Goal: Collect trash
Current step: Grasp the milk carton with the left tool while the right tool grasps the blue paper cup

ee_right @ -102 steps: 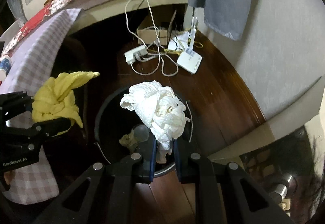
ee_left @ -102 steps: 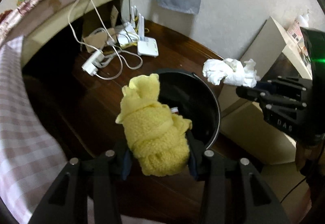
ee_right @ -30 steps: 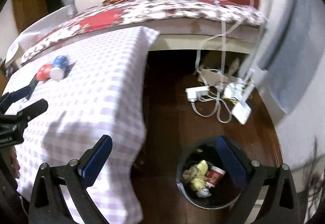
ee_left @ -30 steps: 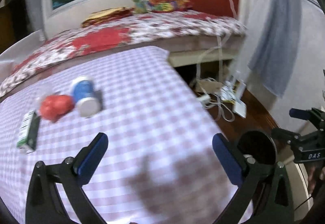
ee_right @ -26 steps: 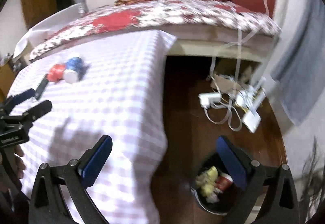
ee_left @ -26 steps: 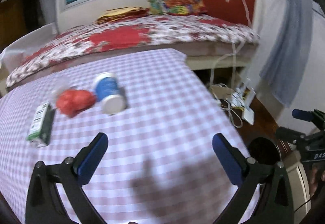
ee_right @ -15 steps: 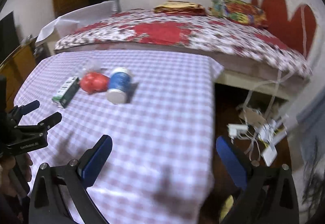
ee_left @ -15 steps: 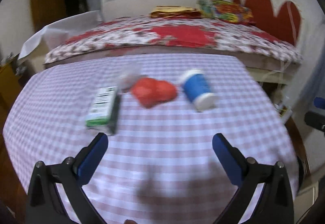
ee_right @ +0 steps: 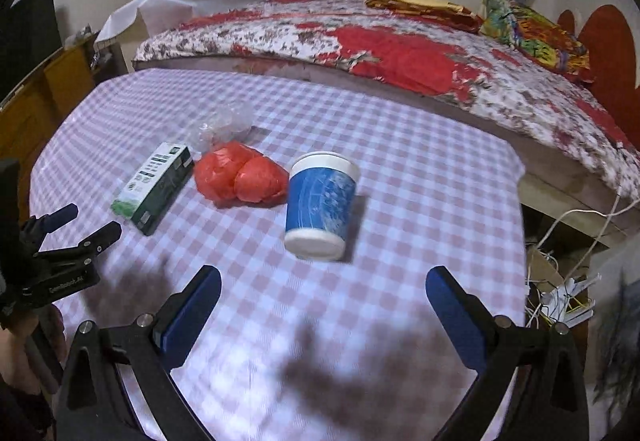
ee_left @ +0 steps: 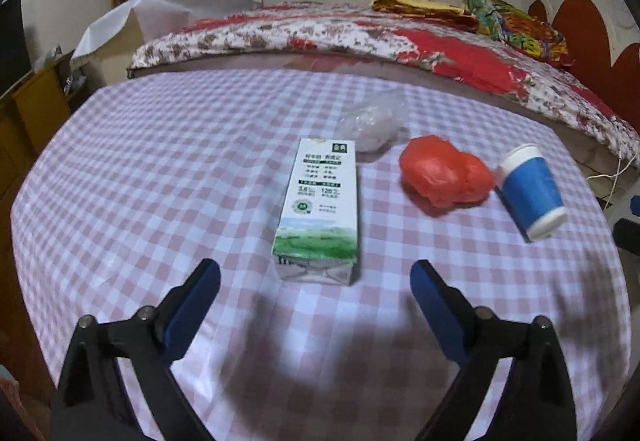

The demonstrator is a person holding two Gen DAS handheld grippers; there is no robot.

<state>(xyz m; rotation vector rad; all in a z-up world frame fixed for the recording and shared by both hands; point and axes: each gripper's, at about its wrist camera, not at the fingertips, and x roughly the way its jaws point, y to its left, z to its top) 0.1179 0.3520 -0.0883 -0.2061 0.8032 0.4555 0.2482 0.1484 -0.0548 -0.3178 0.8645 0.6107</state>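
- Trash lay mid-frame on your checked table point(ee_left: 160, 169): milk carton point(ee_left: 318, 207), clear bag point(ee_left: 370, 123), red bag point(ee_left: 444, 177), blue cup point(ee_left: 530, 191).
- Your left gripper point(ee_left: 314, 287), wide but just narrowing, faced the carton; square up on its long sides.
- Your right gripper point(ee_right: 322, 291) gaped empty below the cup.

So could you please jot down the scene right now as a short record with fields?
surface: checked tablecloth
trash on it: milk carton lying flat; red plastic bag; blue paper cup on its side; clear plastic bag
left gripper: open, jaws just closing a little, nothing between them, facing the carton
right gripper: open, empty, facing the cup
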